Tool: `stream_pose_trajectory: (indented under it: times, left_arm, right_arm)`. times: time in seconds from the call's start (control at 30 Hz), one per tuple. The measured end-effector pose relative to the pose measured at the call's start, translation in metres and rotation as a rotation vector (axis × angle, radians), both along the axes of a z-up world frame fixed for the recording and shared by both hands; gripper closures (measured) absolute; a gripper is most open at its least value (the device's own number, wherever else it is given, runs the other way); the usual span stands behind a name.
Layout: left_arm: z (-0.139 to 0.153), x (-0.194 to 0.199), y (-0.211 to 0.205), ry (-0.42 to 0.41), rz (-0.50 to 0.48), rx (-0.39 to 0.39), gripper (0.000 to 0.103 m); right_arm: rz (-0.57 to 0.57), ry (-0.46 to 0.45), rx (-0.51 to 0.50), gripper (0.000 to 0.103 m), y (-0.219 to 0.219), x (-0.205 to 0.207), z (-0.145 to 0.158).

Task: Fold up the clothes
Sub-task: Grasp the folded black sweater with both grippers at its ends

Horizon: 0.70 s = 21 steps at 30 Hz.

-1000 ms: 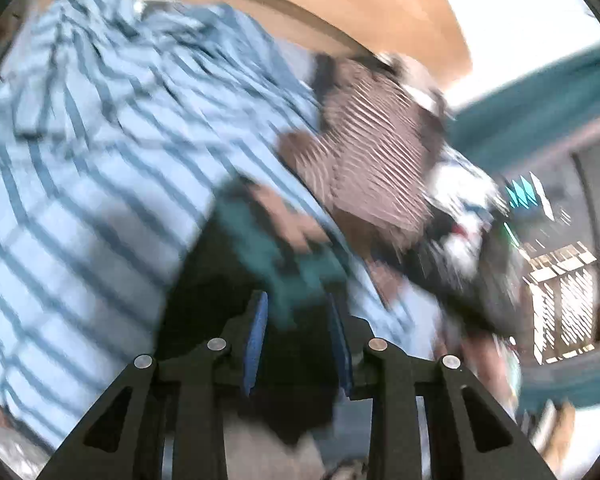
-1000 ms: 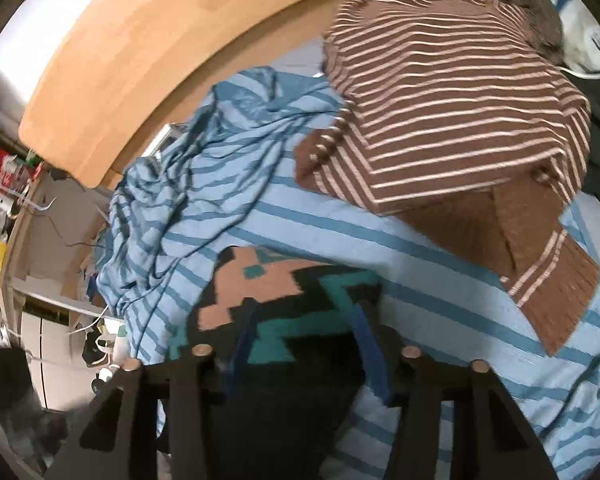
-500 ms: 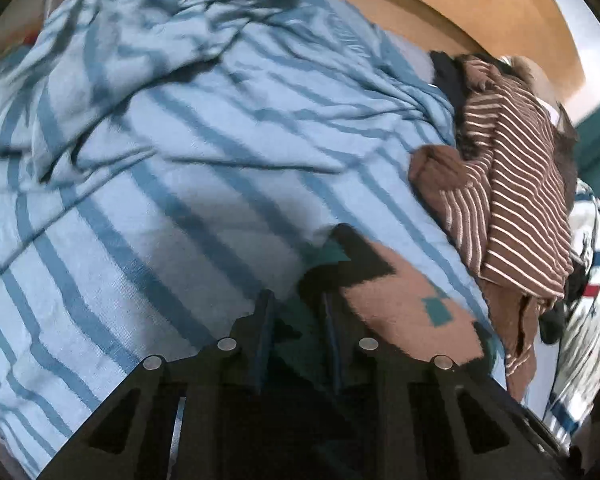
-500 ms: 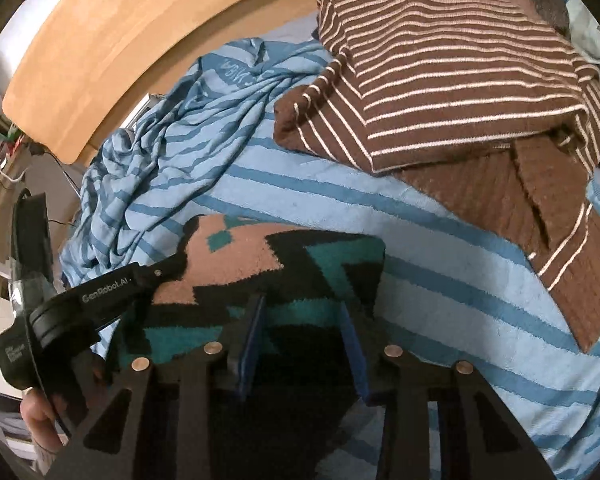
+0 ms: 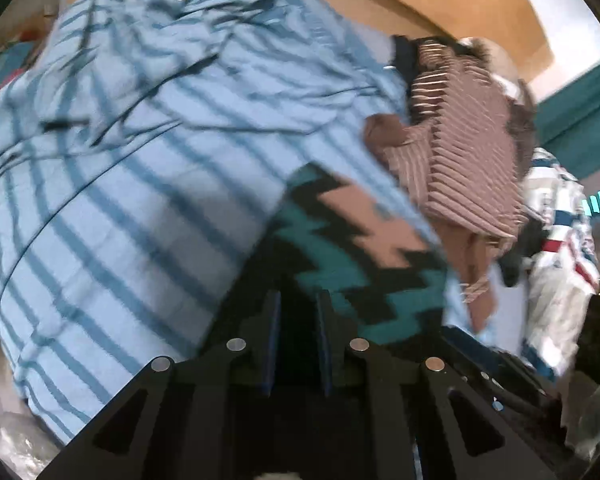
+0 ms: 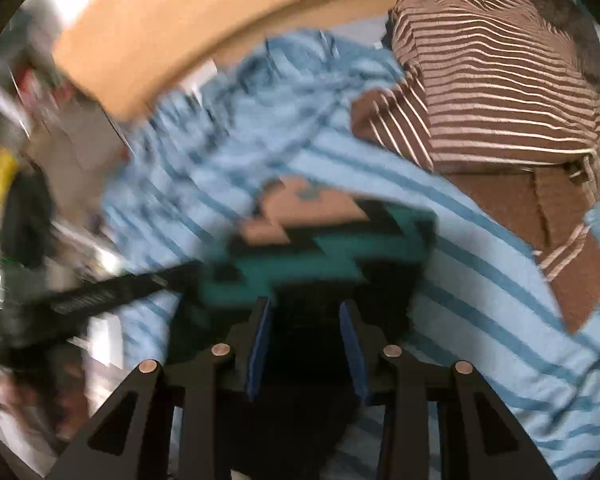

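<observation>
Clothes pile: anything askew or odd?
Only the garments: the blue striped shirt lies rumpled and unfolded, and the brown striped top sits bunched over its edge. The zigzag knit lies on it.

Black, teal and tan zigzag knit (image 5: 352, 252) lies on blue-striped garment (image 5: 140, 200).

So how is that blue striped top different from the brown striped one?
The blue striped top is pale with wide-spaced darker blue stripes; the brown striped top is dark with thin, close cream stripes. The blue one lies spread out and rumpled at its far side; the brown one sits bunched in a heap, partly overlapping the blue. Both are striped and unfolded.
</observation>
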<state>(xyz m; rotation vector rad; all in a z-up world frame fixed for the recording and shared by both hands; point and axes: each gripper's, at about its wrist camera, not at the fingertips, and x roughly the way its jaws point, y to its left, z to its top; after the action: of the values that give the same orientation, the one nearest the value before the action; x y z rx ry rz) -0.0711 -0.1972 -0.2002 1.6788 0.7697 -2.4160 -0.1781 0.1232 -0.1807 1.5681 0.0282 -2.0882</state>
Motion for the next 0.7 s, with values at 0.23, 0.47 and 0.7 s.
stream_pose_trajectory:
  times: [0.23,0.47,0.7]
  left_arm:
    - [-0.005,0.017,-0.015,0.028,0.030,0.109,0.084]
    - [0.000,0.061,-0.006,-0.011,-0.072,0.157,0.084]
    - [-0.042,0.067,0.004,-0.098,-0.053,0.135,0.084]
  right_arm:
    - [-0.054,-0.119,-0.082,0.056,0.019,-0.005,-0.021]
    - [0.074,-0.118,-0.144,0.055,0.018,0.024,0.003]
    - [0.137,-0.147,0.024,0.051,0.001,0.047,-0.043]
